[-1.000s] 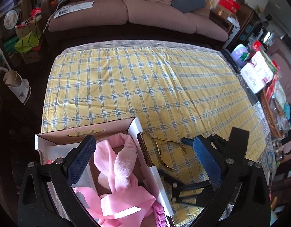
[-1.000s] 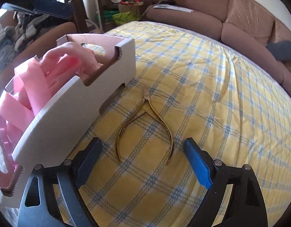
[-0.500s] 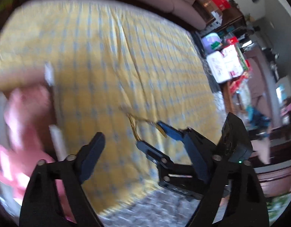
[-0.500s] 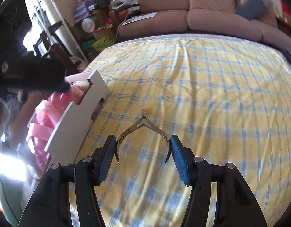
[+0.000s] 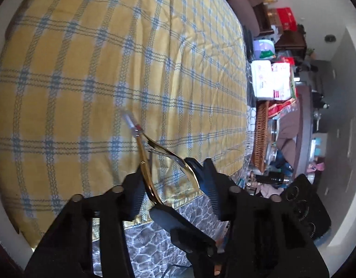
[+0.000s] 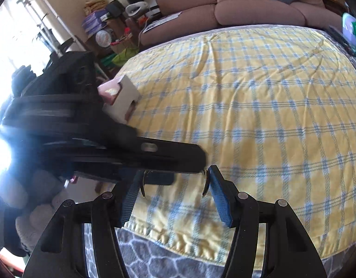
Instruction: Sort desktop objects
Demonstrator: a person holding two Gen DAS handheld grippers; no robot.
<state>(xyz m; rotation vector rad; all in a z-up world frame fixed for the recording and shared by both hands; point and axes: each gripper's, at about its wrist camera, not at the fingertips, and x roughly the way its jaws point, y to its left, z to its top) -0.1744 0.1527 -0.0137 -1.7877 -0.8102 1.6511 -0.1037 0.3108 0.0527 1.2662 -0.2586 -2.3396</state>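
Gold cuticle nippers (image 5: 152,153) are held off the yellow checked cloth (image 5: 108,58), tip pointing away. In the left wrist view my left gripper (image 5: 171,185) has its fingers around the two handles, and the right gripper's fingers come in from below. In the right wrist view my right gripper (image 6: 173,192) presses both handle ends (image 6: 204,185) between its pads; the left gripper's dark body crosses in front. The white box (image 6: 122,97) with pink cloth stands at the left.
A brown sofa (image 6: 235,4) runs behind the table. A wicker basket (image 5: 261,136) and packets crowd the table's right side. Clutter and a drying rack (image 6: 45,23) stand at the far left. Grey patterned cloth (image 6: 178,261) shows at the table's front edge.
The right gripper has closed on the nippers' handles and lifted them off the cloth. The left gripper has swung away from the box to the nippers and closed around them.
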